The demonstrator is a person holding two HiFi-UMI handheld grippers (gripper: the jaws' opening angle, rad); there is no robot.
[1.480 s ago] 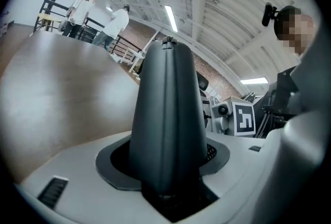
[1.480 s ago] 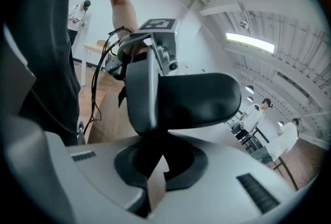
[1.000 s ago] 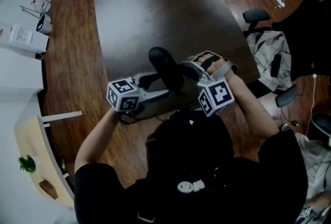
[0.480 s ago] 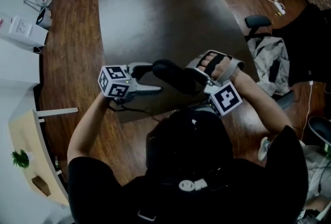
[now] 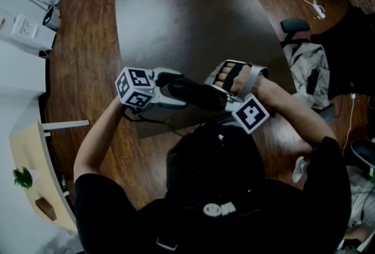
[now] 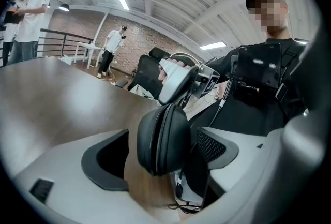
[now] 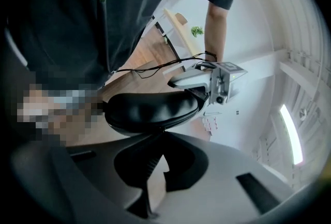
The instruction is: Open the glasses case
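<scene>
Dark tabletop (image 5: 187,18) over a wooden floor (image 5: 82,59). Mid-frame, the black oval glasses case (image 5: 196,94) is closed and aloft. The right claw (image 7: 155,137) is clenched on its edge. The left claw (image 6: 161,158), released, has just been opening round its end.

What the right gripper (image 7: 159,135) pinches beneath the glasses case (image 7: 150,109) is too dark, perhaps a zipper tab.
</scene>
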